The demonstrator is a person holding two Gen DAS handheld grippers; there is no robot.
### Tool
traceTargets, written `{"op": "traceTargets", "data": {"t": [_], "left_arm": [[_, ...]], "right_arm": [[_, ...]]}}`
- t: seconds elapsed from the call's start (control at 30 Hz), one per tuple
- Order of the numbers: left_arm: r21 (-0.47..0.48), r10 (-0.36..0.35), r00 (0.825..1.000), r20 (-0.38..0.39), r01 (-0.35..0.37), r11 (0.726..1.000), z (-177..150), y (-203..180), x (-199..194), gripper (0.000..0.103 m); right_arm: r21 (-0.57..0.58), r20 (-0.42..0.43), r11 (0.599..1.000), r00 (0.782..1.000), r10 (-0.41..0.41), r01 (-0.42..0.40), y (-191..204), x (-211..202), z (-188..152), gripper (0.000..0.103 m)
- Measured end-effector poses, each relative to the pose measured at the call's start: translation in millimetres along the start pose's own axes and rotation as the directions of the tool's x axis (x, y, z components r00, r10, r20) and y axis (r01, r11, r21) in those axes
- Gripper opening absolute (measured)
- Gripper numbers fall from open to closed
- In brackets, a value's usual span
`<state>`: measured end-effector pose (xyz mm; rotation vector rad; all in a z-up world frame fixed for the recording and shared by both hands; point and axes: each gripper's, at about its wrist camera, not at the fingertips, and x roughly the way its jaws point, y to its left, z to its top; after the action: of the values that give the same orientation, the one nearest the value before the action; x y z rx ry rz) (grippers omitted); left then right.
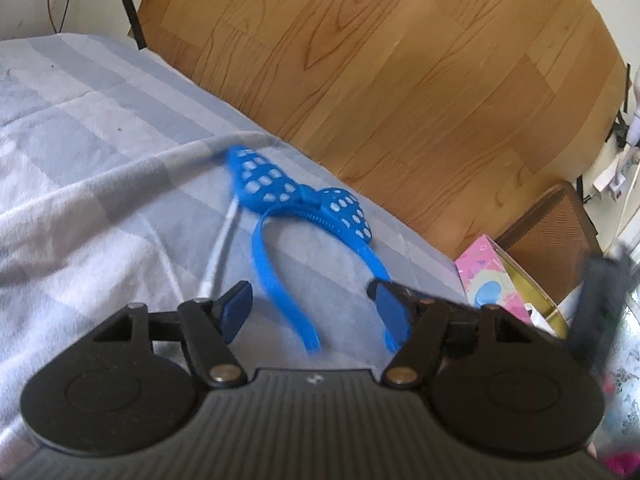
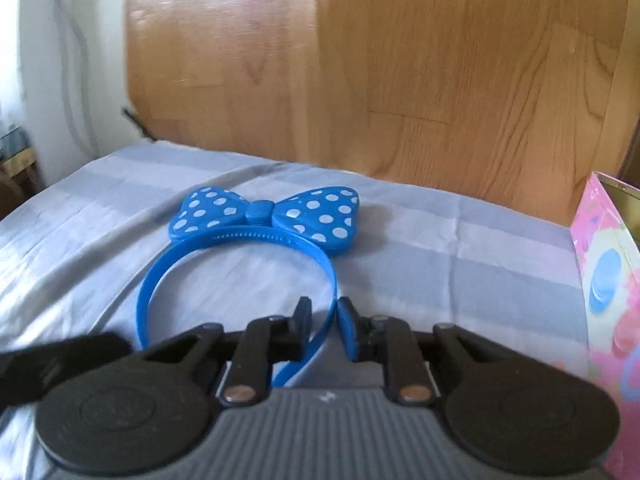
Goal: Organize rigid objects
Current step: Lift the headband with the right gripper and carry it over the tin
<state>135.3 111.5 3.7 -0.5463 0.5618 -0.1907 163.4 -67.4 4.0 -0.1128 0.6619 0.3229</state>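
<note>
A blue headband (image 2: 320,212) with a white-dotted bow lies on a grey-blue checked bedsheet (image 2: 460,240). My right gripper (image 2: 325,320) is shut on the headband's right arm, the thin blue band pinched between its pads. In the left wrist view the same headband (image 1: 264,256) lies just ahead of my left gripper (image 1: 314,304), which stands open, both band ends reaching in between its fingers without being pressed. The right gripper (image 1: 600,312) appears there as a dark blur at the right edge.
A white stick (image 1: 220,248) lies on the sheet under the bow's left side. A pink box (image 2: 608,280) with a gold inside stands at the bed's right edge, a brown woven bin (image 1: 552,232) behind it. Wooden floor (image 1: 400,60) lies beyond the bed.
</note>
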Motion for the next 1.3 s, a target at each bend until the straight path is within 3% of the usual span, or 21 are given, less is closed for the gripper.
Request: {"op": "traceTargets", "data": {"t": [0.3,0.4,0.53,0.8,0.9,0.93,0.97,1.07,1.3], "left_arm": [[0.059,0.070,0.998,0.001,-0.070,0.996,-6,-7,-9,0.070],[0.184,0.149,0.989,0.009,-0.148,0.972,-19,-19,-20,0.071],[0.279,0.191,0.982,0.010,-0.186,0.942,-38,-30,-36,0.070],[0.241,0.214,0.977,0.007,-0.209,0.948,-54,-20,-79,0.070],[0.276,0.248,0.969,0.012,-0.241,0.930,-63,-27,-86,0.068],[0.295,0.261,0.965,0.017,-0.254,0.921,-65,-30,-86,0.060],[0.320,0.276,0.961,0.027,-0.270,0.908,-66,-34,-83,0.043],[0.339,0.289,0.956,0.040,-0.285,0.897,-66,-37,-76,0.016],[0.280,0.283,0.958,0.054,-0.286,0.916,-62,-33,-80,0.008]], "right_arm": [[0.034,0.021,0.999,0.999,0.024,-0.025,2,-50,-38,0.010],[0.050,0.025,0.998,0.999,0.026,-0.027,0,-69,-51,0.011],[0.096,0.033,0.994,0.998,0.056,-0.058,-4,-87,-65,0.011],[0.127,0.040,0.987,0.994,0.097,-0.101,-7,-99,-76,0.011],[0.108,0.046,0.988,0.993,0.108,-0.113,-4,-101,-77,0.012],[0.102,0.049,0.988,0.992,0.113,-0.117,-3,-102,-77,0.012],[0.095,0.054,0.988,0.992,0.117,-0.122,-2,-103,-78,0.012],[0.069,0.079,0.988,0.988,0.131,-0.137,2,-108,-80,0.010],[0.021,0.162,0.993,0.980,0.112,-0.117,10,-128,-90,0.010]]}}
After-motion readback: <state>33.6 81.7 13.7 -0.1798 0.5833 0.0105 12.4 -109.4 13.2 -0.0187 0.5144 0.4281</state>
